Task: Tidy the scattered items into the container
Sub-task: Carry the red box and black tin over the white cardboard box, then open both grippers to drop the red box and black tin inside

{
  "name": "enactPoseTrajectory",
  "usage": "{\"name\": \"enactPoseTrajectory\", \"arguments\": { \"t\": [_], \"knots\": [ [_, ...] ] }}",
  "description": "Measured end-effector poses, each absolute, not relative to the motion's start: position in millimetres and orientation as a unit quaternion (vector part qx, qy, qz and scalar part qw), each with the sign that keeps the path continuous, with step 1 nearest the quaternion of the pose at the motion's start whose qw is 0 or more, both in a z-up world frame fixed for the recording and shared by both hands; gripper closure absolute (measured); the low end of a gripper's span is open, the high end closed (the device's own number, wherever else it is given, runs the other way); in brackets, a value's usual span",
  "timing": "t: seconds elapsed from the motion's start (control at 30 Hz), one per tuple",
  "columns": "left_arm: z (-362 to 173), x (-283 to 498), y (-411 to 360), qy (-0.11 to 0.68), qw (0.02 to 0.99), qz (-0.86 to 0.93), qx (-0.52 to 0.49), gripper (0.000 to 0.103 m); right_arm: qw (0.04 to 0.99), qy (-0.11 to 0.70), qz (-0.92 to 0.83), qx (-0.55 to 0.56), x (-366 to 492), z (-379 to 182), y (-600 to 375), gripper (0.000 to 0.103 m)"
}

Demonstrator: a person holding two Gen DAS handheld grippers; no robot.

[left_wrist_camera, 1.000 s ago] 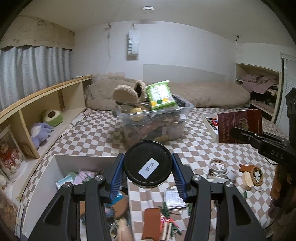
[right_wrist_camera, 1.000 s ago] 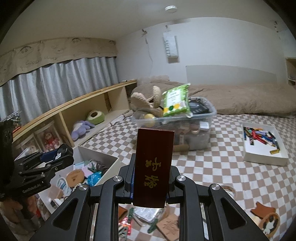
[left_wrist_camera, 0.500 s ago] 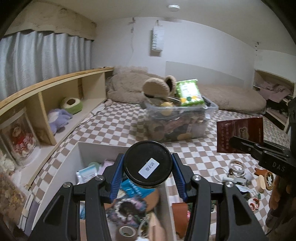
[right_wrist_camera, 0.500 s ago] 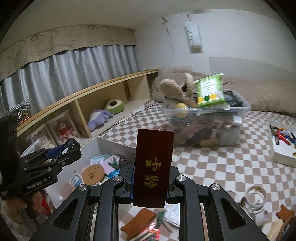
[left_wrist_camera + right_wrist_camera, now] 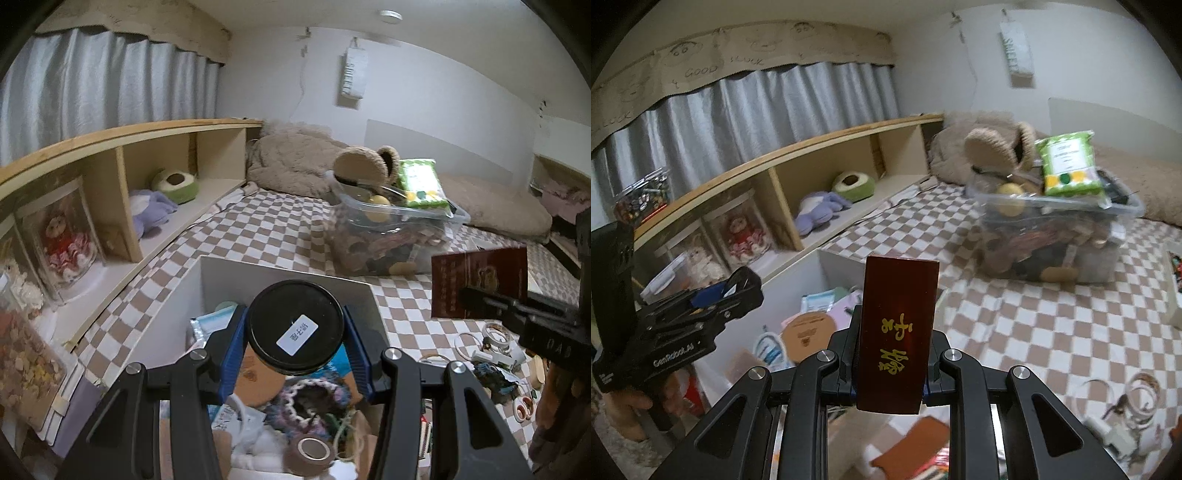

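My left gripper [image 5: 295, 332] is shut on a round black jar [image 5: 295, 326] with a white label, its blue pads against both sides. It hangs above the white open box [image 5: 280, 275], which holds a cork disc, a crocheted ring and a tape roll. My right gripper [image 5: 892, 363] is shut on a dark red flat box [image 5: 897, 332] with gold lettering, held upright. In the left wrist view the red box [image 5: 480, 282] shows at the right, beside the white box. In the right wrist view the left gripper [image 5: 735, 288] is at the left, over the white box [image 5: 834, 264].
A clear plastic bin [image 5: 399, 236] packed with items, a plush slipper and a green packet stands on the checkered bedding. Rings, tape rolls and small bits [image 5: 495, 347] lie scattered at the right. A wooden shelf [image 5: 122, 162] with plush toys runs along the left.
Both grippers have moved left and a little down with their loads. The black jar now hangs over the white box; the red box has come closer to that box.
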State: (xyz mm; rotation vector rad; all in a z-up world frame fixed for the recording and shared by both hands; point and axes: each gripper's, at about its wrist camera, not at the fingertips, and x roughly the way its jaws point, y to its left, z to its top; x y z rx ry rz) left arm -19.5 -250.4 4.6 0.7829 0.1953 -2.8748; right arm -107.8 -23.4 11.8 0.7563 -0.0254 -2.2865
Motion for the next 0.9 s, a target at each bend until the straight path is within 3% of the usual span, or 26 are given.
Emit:
{"name": "enactPoseTrajectory", "arguments": {
  "t": [0.9],
  "knots": [
    [-1, -7, -298, 0.109, 0.109, -0.957, 0.245, 0.053, 0.499, -0.037, -0.730, 0.465, -84, -72, -145, 0.080]
  ]
}}
